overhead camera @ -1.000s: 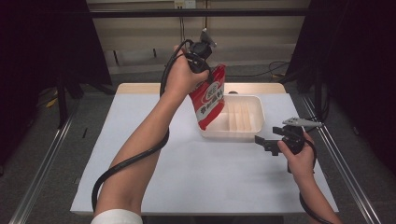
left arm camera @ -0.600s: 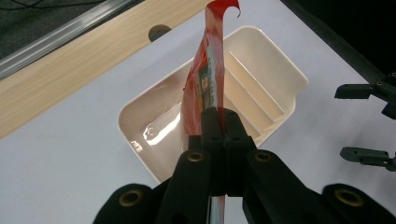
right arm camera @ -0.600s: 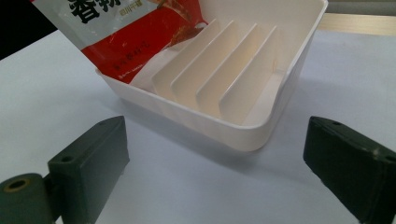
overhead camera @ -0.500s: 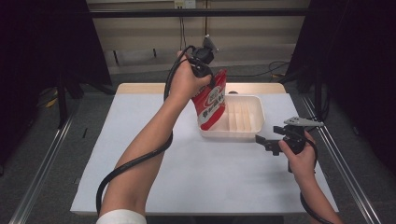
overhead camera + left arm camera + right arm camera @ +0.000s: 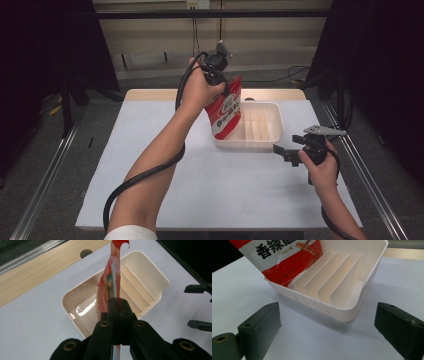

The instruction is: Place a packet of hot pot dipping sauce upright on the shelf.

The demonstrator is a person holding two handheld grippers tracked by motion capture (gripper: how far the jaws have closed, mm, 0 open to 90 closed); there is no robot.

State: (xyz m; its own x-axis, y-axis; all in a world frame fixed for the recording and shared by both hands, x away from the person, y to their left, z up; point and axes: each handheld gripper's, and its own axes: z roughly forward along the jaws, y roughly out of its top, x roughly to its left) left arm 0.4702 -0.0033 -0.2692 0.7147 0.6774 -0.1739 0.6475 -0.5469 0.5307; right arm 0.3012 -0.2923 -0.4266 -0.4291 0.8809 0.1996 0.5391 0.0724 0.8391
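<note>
The white plastic tray with upright dividers (image 5: 260, 127) sits on the white table cover (image 5: 150, 150), toward the cover's far right part. Its far rim lies close to the strip of bare wooden table edge (image 5: 160, 94) beyond the cover. On the tray's near side and to its left the cover runs wide and bare to its edges; to the tray's right only a narrow band of cover is left before the edge. Inside the tray, the thin upright walls fill the right part, and the left part is one open bay.

The red and white foil snack pouch with printed characters (image 5: 225, 114) hangs over that open left bay, tilted, its lower end down behind the tray's near left rim. In the right gripper view the pouch (image 5: 279, 257) overlaps the tray's (image 5: 362, 293) left corner; whether its bottom rests on the tray floor is probably not to be told from here.

The left gripper (image 5: 216, 70) is raised above the tray's left end, the forearm reaching up and forward from the near edge of the cover, the jaws pointing down. In the left gripper view its black jaws are pressed together, pinching the pouch's (image 5: 110, 282) upper edge.

The right gripper (image 5: 282, 151) is held low just beside the tray's near right corner, aimed at it, its jaws spread wide with nothing between them.
</note>
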